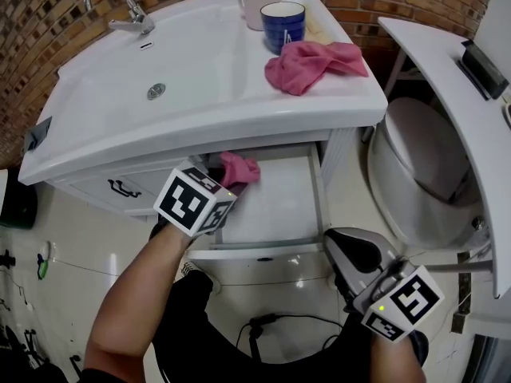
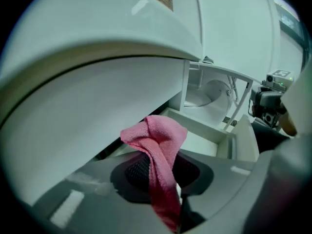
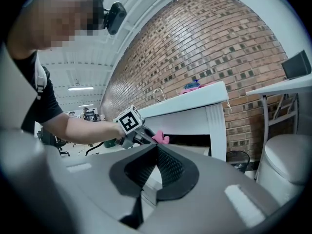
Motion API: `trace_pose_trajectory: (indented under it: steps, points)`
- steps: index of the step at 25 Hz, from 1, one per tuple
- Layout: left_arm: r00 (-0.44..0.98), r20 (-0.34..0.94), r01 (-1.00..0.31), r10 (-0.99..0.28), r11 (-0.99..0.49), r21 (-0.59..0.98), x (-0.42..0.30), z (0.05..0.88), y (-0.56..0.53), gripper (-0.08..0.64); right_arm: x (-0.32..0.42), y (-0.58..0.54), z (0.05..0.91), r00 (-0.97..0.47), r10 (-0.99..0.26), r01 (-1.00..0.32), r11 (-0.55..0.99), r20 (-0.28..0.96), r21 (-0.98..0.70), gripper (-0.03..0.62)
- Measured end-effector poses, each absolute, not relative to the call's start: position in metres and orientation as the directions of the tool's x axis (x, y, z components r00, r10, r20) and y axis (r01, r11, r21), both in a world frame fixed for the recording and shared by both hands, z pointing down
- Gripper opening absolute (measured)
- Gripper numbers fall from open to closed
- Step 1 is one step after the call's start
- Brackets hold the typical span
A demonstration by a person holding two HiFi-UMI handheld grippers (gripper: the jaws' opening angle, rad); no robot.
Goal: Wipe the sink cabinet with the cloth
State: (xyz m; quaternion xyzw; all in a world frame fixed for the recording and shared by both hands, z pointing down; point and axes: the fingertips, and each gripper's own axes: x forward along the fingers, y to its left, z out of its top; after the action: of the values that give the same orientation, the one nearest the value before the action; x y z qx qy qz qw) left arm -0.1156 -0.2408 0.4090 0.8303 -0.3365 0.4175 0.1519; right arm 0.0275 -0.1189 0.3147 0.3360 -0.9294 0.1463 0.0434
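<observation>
Well inside the open cabinet drawer [image 1: 279,204], pink cloth [image 2: 157,140] in left tool [image 2: 162,177].

The left hand-held gripper [image 1: 227,172] has a grey moulded body topped by a white left marker cube [image 1: 194,202] printed with black square patterns. The right hand-held gripper [image 1: 339,244] is dark grey and black and carries a matching right marker cube [image 1: 405,300], with a small green light [image 1: 382,308] on one face. Up close, both have smooth pale grey shells with lighter rectangular patches and black pads [image 3: 170,167] with a fine mesh texture. The person wears a black short-sleeved shirt [image 3: 41,106], dark trousers [image 1: 200,317], a white strap [image 3: 38,74] over the shoulder and a small black camera [image 3: 114,16] at the head.
</observation>
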Motion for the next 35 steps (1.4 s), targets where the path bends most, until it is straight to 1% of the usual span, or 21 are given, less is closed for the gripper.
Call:
trace_pose_trajectory:
  steps: [3,7,17,21,27,35]
  points:
    - [0.419,0.816,-0.703,-0.398,-0.711,0.014,-0.124,0.420,-0.238,0.106,0.027,-0.116,0.313,-0.771,-0.612,-0.636,0.733,0.176,-0.241,0.006]
    - [0.409,0.829,-0.699,-0.381,-0.714,0.016,-0.118,0.428,-0.237,0.106,0.030,-0.111,0.313,-0.770,-0.612,-0.638,0.733,0.181,-0.234,0.006]
    - [0.422,0.848,-0.657,-0.322,-0.752,0.041,-0.072,0.443,-0.229,0.106,0.058,-0.108,0.314,-0.739,-0.650,-0.673,0.697,0.178,-0.247,0.006]
    - [0.446,0.849,-0.625,-0.282,-0.778,0.070,-0.044,0.443,-0.230,0.106,0.063,-0.108,0.315,-0.735,-0.657,-0.676,0.691,0.168,-0.255,0.006]
    - [0.439,0.872,-0.553,-0.218,-0.830,0.071,-0.012,0.452,-0.226,0.106,0.069,-0.106,0.314,-0.728,-0.666,-0.682,0.683,0.161,-0.261,0.006]
    - [0.502,0.850,-0.489,-0.158,-0.863,0.129,0.019,0.448,-0.220,0.106,0.071,-0.105,0.316,-0.726,-0.667,-0.686,0.680,0.170,-0.260,0.006]
